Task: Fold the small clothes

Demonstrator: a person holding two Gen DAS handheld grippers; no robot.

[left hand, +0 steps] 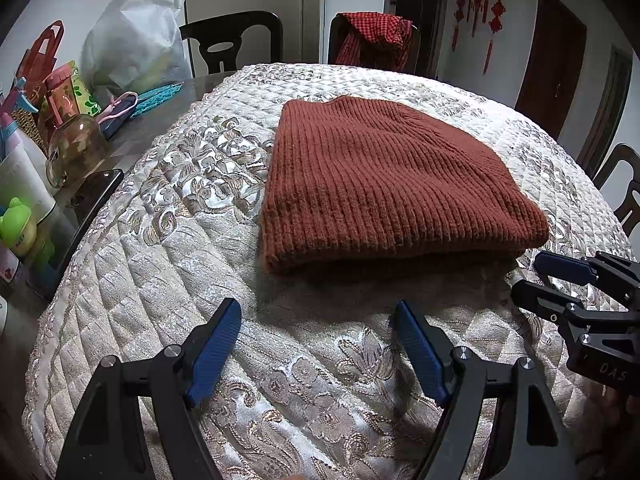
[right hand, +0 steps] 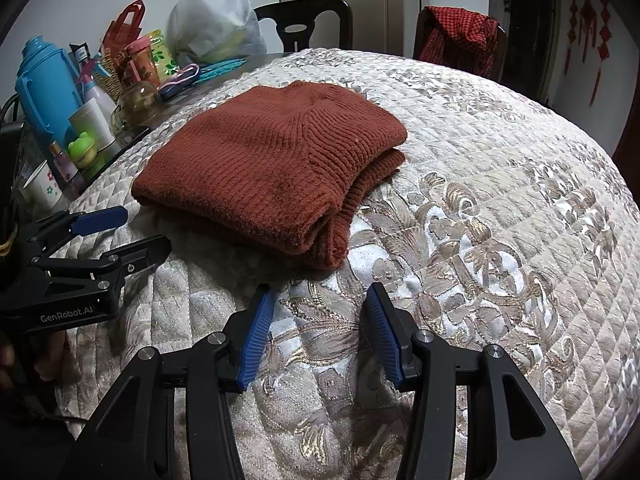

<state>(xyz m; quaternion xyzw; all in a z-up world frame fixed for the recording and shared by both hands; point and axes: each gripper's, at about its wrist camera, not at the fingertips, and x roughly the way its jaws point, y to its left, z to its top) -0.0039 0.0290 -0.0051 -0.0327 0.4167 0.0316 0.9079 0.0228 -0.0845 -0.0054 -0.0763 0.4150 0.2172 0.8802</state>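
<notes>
The rust-red knit (left hand: 384, 184) lies folded on the quilted cover (left hand: 168, 264) of the desk, just ahead of both tongs and touching neither. In the right wrist view its folded layers show stacked at the near right corner, with the ribbed edges turned under.

The left tongs (left hand: 318, 350) hover over the cover with their blue pads set wide apart and nothing between them; only the patterned quilt shows in the gap. The knit's near edge lies ahead of them, slightly to their right.

The right tongs (right hand: 320, 334) stand at a narrower gap, also empty, with bare cover between the pads. The knit's near corner sits just ahead of them and a little to their left.

Each pair appears in the other's camera: the right tongs enter the left view at its right edge, beside the knit's near right corner, and the left tongs enter the right view at its left edge, close to the knit's near left edge.

Far to the left of the tongs, off the cover, stand a blue flask (right hand: 44, 88), a glass jar (left hand: 76, 148), a green frog toy (left hand: 18, 226) and a white bag (left hand: 136, 40). Beyond the knit are two dark chairs, and a red checked cloth (left hand: 376, 38) hangs over the right one.
</notes>
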